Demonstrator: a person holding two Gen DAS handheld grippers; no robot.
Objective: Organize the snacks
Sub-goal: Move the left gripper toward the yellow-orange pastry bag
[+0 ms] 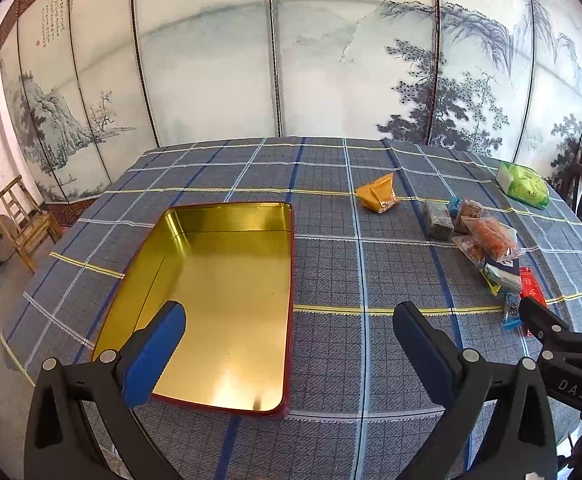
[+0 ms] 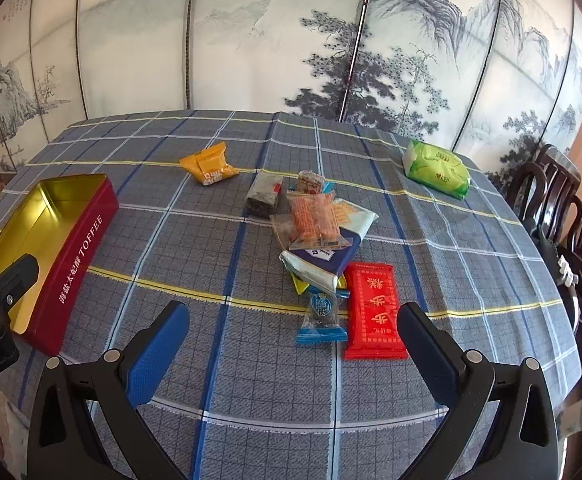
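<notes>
An open red toffee tin (image 1: pixel 227 304) with a bare gold inside lies on the checked tablecloth; it also shows at the left of the right wrist view (image 2: pixel 79 264). My left gripper (image 1: pixel 291 320) is open and empty, hovering over the tin's near right edge. My right gripper (image 2: pixel 293 324) is open and empty just in front of a red packet (image 2: pixel 373 312) and a small blue candy (image 2: pixel 322 320). Behind them lies a pile of snacks (image 2: pixel 319 224). A yellow packet (image 2: pixel 209 164) lies apart, farther back.
A green tissue pack (image 2: pixel 437 168) lies at the far right of the table. Dark wooden chairs (image 2: pixel 559 200) stand along the right edge. A painted folding screen (image 1: pixel 291 60) stands behind the table. A small wooden chair (image 1: pixel 23 220) stands on the floor at the left.
</notes>
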